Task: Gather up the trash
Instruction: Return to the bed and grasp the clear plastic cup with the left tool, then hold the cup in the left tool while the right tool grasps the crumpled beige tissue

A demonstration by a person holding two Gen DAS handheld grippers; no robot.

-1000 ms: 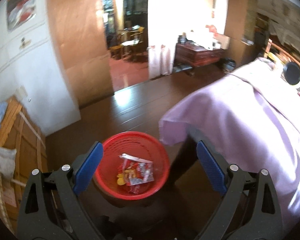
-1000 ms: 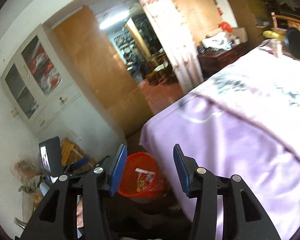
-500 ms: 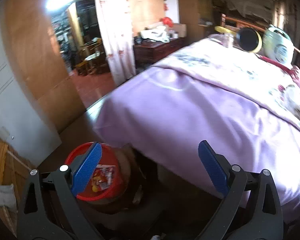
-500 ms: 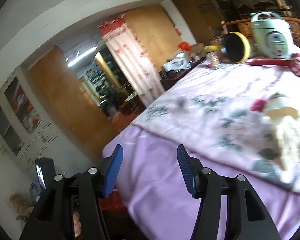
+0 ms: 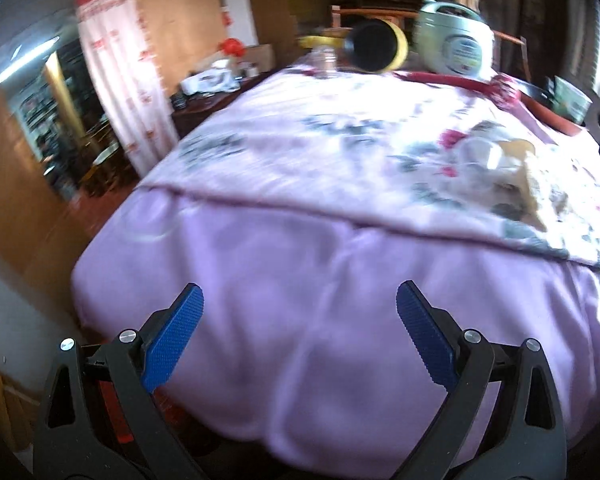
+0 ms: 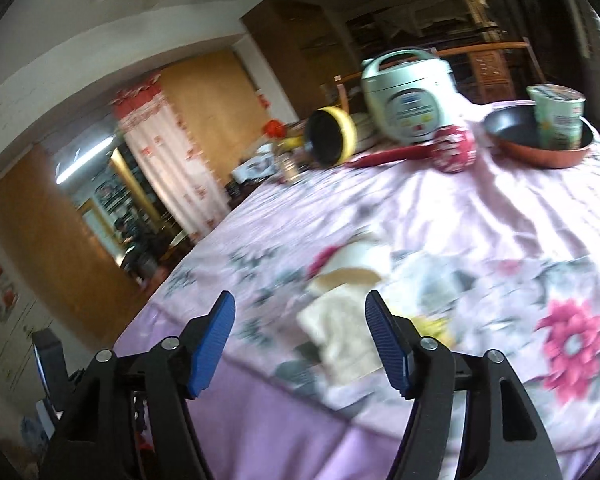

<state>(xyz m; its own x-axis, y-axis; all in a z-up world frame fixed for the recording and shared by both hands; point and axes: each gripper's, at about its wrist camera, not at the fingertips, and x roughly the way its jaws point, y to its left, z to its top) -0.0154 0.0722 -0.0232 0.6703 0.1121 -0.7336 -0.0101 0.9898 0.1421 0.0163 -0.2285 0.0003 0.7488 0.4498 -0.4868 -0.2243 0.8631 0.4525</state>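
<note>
Two empty tools, left (image 5: 298, 322) wide, right (image 6: 300, 330) opening, over one blurred trash pile (image 6: 341, 320).

Both grippers look the same: the left gripper (image 5: 298, 304) and the right gripper (image 6: 300, 314) have black plastic arms, bumpy blue pads and small shiny silver screws.

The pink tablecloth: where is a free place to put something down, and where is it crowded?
Free: the tablecloth between the crumpled trash and the far row. Crowded: the far edge, with rice cooker, frying pan holding a cup, and yellow pan.
</note>
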